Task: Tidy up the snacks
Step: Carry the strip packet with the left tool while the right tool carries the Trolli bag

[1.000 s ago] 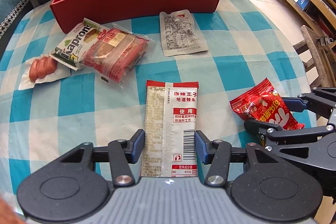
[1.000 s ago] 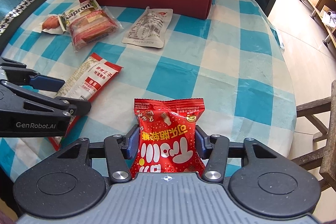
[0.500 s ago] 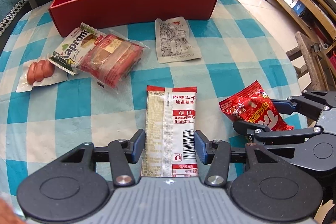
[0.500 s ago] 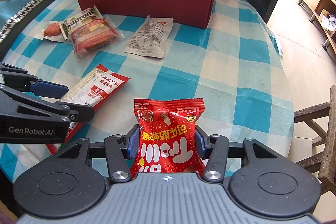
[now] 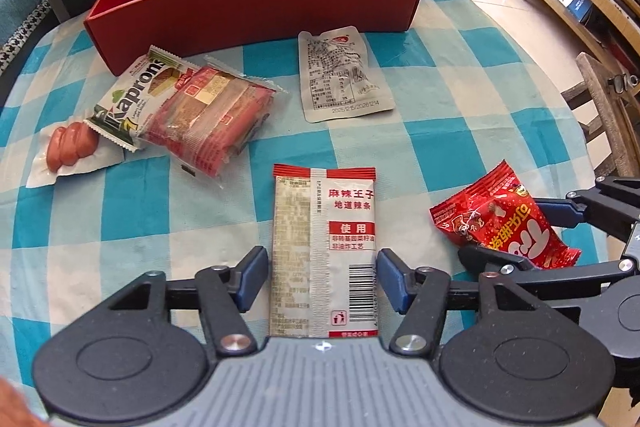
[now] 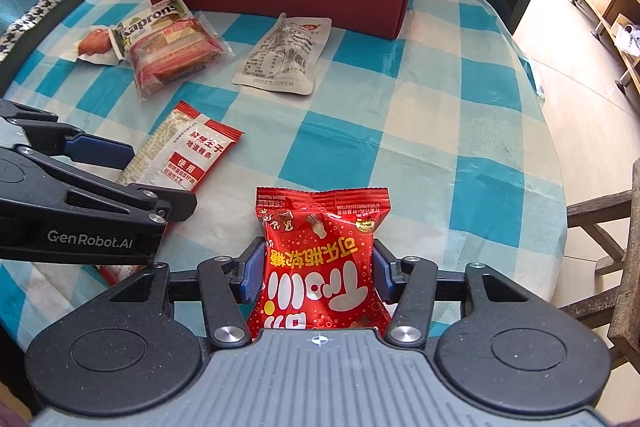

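Note:
A white and red spicy-strip packet [image 5: 324, 251] lies lengthwise between the fingers of my left gripper [image 5: 322, 279]. Its jaws are opening, and a thin gap shows between each blue pad and the packet's edges. My right gripper [image 6: 316, 275] is shut on a red candy bag [image 6: 320, 259], with both pads pressed into its sides. In the right wrist view the left gripper [image 6: 148, 179] stands over the packet [image 6: 184, 155] at the left. A red box [image 5: 256, 7] holding a few snacks stands at the far side of the table.
Loose on the blue checked cloth [image 5: 440, 87] are a Kaprons wafer pack [image 5: 128, 99], a clear pack of red bars [image 5: 208, 123], a sausage pouch [image 5: 72, 147] and a white pouch [image 5: 340, 75]. A wooden chair [image 6: 624, 247] stands off the right edge.
The left gripper's jaws have widened and come off the packet's sides. The right gripper still grips the red candy bag and has not moved.

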Available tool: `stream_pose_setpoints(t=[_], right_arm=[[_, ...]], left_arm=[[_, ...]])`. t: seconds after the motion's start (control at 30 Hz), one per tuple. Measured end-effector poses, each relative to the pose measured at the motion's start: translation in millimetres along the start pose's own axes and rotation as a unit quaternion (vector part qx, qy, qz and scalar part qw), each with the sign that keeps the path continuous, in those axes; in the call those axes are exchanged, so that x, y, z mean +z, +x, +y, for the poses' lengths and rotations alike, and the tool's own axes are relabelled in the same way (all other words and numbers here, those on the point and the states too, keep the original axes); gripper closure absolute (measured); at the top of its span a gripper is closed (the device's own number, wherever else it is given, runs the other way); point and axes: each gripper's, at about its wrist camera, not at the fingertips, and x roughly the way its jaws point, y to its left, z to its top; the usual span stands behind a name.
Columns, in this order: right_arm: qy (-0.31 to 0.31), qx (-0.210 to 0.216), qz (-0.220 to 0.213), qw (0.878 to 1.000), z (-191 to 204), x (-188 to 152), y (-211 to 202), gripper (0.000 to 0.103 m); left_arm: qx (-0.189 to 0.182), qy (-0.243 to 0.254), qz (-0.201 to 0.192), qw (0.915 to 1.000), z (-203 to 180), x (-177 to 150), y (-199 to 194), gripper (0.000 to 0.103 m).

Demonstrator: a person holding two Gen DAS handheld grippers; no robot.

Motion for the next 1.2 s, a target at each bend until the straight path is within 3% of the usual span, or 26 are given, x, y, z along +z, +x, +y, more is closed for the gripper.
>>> stream_pose_setpoints(t=[0.57,0.7,1.2], right_arm=[[0.009,-0.002,-0.025,1.0,-1,3,-13,0.043],[0.013,-0.004,-0.035,0.999,-2,10,-16,0.043],[0.031,-0.005,-0.079,0.996,-6,46,-26,0.043]], left_arm=[[-0.007,-0.028,-0.017,0.9994,6,1,-19,0.022],[-0.021,-0.033,-0.031,0.9987,5,6,-23,0.022],[-0.008,-0.046,-0.07,0.9964,13,30,-32,0.022]])
